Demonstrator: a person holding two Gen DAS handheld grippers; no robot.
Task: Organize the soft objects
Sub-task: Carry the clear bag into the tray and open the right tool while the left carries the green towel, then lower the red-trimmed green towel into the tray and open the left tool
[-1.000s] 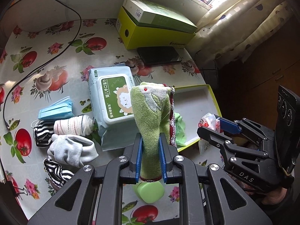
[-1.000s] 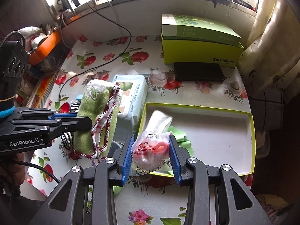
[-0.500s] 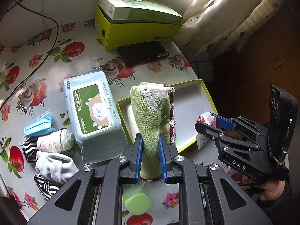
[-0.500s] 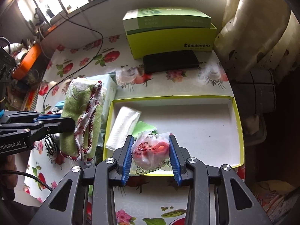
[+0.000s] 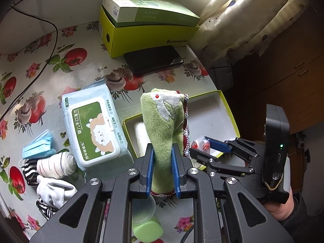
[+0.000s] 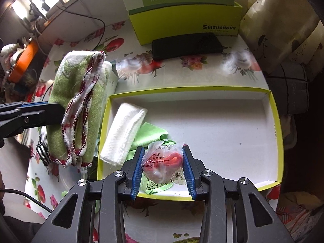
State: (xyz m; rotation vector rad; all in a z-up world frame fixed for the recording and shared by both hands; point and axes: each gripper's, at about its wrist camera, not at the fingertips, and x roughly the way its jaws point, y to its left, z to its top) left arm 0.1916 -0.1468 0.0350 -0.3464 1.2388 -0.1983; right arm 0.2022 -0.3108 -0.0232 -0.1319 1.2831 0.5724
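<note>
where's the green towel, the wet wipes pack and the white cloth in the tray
green towel [image 5: 162,125], left wrist view, on its upper body above the jaws
wet wipes pack [image 5: 92,129], left wrist view, on the green lid label
white cloth [image 6: 123,133], right wrist view, on its middle

table [image 5: 85,40] with fruit-print cloth: wipes pack [image 5: 92,129] left of left gripper [image 5: 163,174]; shallow tray [image 6: 277,125], phone [image 5: 152,59], yellow box [image 5: 149,35] ahead.

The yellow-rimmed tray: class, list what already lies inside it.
Inside the tray lie a folded white cloth and a green cloth partly under it. The right gripper and its plastic packet cover whatever lies beneath them.
</note>
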